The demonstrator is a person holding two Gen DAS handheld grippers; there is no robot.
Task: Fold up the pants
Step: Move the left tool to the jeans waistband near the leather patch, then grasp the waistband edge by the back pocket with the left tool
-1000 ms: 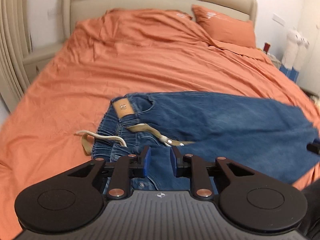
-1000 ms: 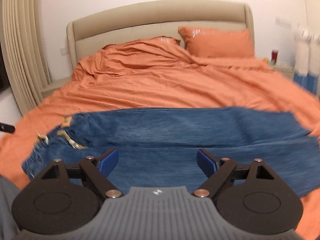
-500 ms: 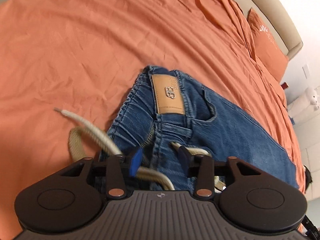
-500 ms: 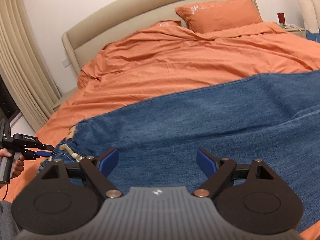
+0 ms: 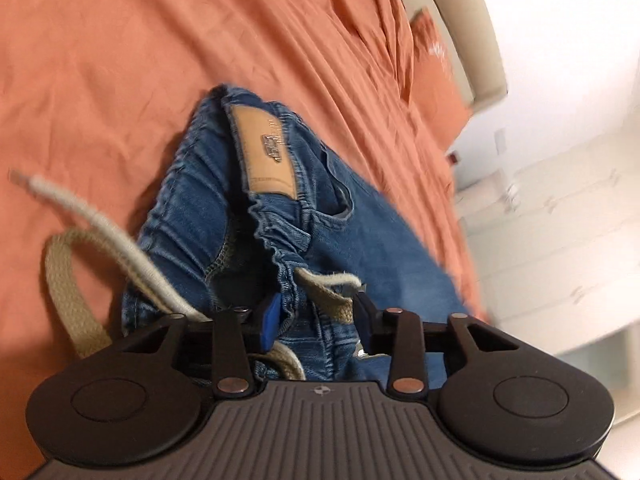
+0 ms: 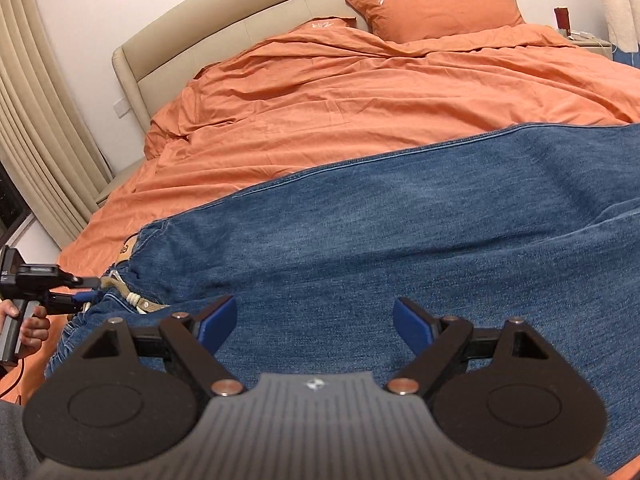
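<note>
Pants [image 6: 400, 248] of blue denim lie spread across the near side of a bed [image 6: 360, 92] covered in orange bedding, the legs running off to the right in the right wrist view and the gathered waistband at the left end. Behind them stand a beige padded headboard [image 6: 248, 28] and an orange pillow [image 6: 432, 4]; pleated beige curtains [image 6: 36, 128] hang at the left. The right gripper [image 6: 314, 322] hovers over the middle of the denim with its jaws spread wide and nothing between them. The left gripper [image 5: 316, 318], gripped by a hand [image 6: 28, 326] at the waistband end, has the bunched waistband edge between its blue pads; its jaws have just been closing, yet a gap shows beside each pad, so they are not clamped on the cloth. A tan leather patch [image 5: 264, 152] sits on the waistband beyond it, and a beige drawstring [image 5: 92, 236] loops out over the bedding to the left.
</note>
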